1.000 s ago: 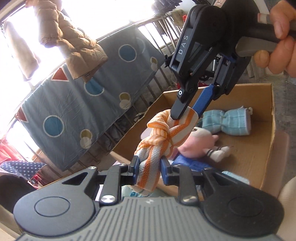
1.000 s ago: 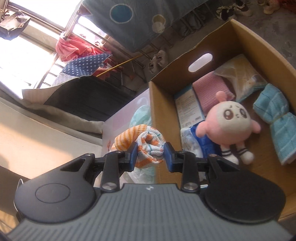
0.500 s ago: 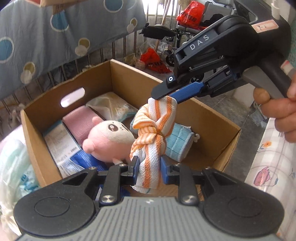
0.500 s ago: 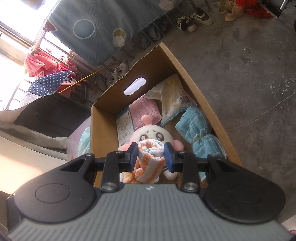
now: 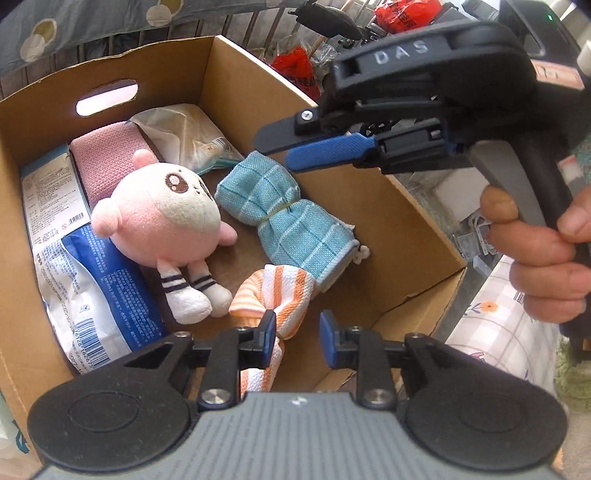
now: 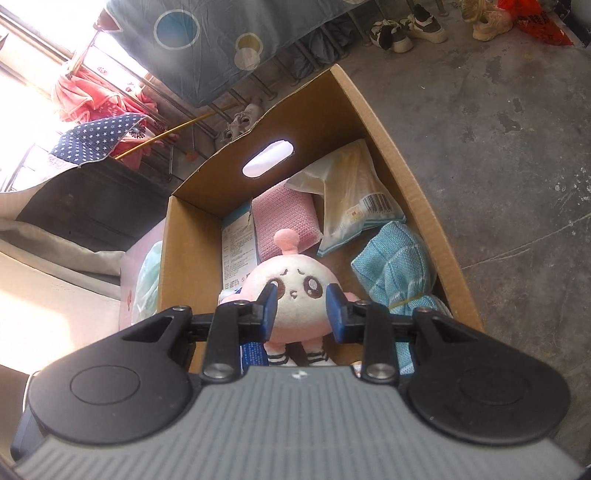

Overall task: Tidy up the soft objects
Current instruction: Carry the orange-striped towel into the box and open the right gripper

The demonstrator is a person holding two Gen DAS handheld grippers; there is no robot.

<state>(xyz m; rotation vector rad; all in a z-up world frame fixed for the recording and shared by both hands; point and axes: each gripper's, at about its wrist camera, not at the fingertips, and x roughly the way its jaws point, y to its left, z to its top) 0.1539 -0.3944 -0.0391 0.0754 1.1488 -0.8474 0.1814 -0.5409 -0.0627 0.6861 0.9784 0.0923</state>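
The knotted orange-striped towel (image 5: 273, 291) lies on the floor of the cardboard box (image 5: 388, 206), between the pink plush toy (image 5: 162, 218) and the tied blue towel (image 5: 288, 221). My left gripper (image 5: 297, 338) hangs just over it with its jaws opening; the towel's lower end passes by the left pad without being pressed. My right gripper (image 5: 277, 147) is above the box, open and holding nothing. In the right wrist view the right gripper (image 6: 301, 312) frames the plush toy (image 6: 295, 295) far below, and the orange towel is hidden.
The box also holds a pink knitted cloth (image 5: 103, 158), a blue-and-white packet (image 5: 96, 288) and a clear plastic packet (image 5: 184, 129). A hand (image 5: 546, 258) grips the right gripper's handle. Concrete floor (image 6: 498, 129) lies right of the box (image 6: 192, 236), with shoes (image 6: 406, 26) beyond.
Both grippers held the orange towel stretched between them over the box. Both have now let go, and it has dropped onto the box floor. Both views have closed in on the box.
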